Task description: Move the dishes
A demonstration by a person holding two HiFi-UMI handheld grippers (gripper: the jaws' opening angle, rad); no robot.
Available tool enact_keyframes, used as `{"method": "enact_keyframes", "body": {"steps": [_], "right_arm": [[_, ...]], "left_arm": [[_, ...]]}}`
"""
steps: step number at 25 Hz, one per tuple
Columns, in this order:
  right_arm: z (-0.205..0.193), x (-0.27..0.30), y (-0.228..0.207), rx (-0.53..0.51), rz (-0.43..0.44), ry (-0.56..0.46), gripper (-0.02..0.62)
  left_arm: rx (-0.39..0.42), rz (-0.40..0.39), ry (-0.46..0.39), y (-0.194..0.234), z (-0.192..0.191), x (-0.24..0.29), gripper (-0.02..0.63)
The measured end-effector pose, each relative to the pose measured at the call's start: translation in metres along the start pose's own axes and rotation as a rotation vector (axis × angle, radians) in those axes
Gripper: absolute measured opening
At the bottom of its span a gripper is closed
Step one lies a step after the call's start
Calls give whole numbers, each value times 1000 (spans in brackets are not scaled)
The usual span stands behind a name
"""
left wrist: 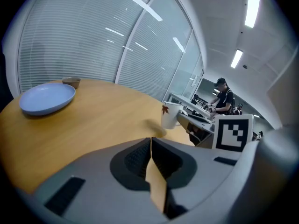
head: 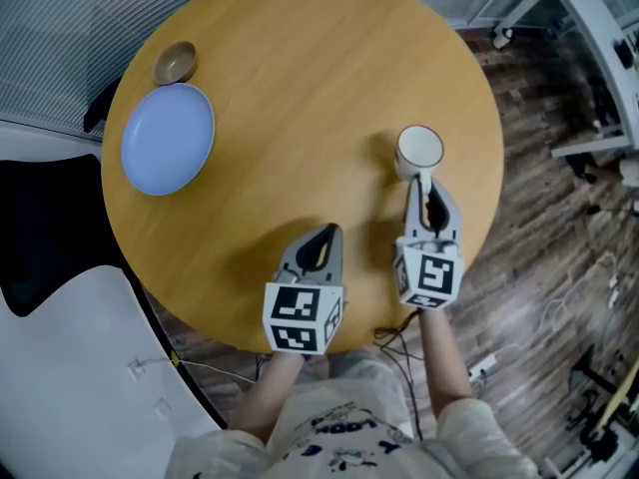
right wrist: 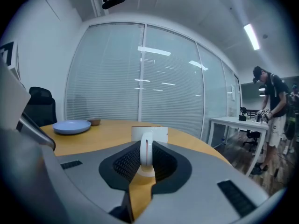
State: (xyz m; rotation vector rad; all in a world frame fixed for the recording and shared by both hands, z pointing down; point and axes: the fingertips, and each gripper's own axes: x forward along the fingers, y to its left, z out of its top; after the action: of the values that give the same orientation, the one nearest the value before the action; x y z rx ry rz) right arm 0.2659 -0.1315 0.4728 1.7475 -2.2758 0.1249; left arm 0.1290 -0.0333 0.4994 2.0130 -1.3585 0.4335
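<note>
- Meanwhile, the right gripper was clamped on the handle of a white mug, held upright at the right side of the table.
- Left gripper was clenched on nothing, above the near edge.
- A blue plate lay at the far left, a brown bowl just beside it, both well apart from the mug.
</note>
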Motion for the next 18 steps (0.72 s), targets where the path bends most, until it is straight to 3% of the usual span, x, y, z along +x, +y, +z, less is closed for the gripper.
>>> {"method": "enact_keyframes", "body": {"steps": [6, 18], "right_arm": [[27, 1, 69, 24, 114, -26, 51], [78, 9, 249, 29, 398, -68, 51]], "left_arm": [[-46, 65, -59, 37, 14, -38, 9], [-147, 240, -178, 147, 30, -126, 9]]}}
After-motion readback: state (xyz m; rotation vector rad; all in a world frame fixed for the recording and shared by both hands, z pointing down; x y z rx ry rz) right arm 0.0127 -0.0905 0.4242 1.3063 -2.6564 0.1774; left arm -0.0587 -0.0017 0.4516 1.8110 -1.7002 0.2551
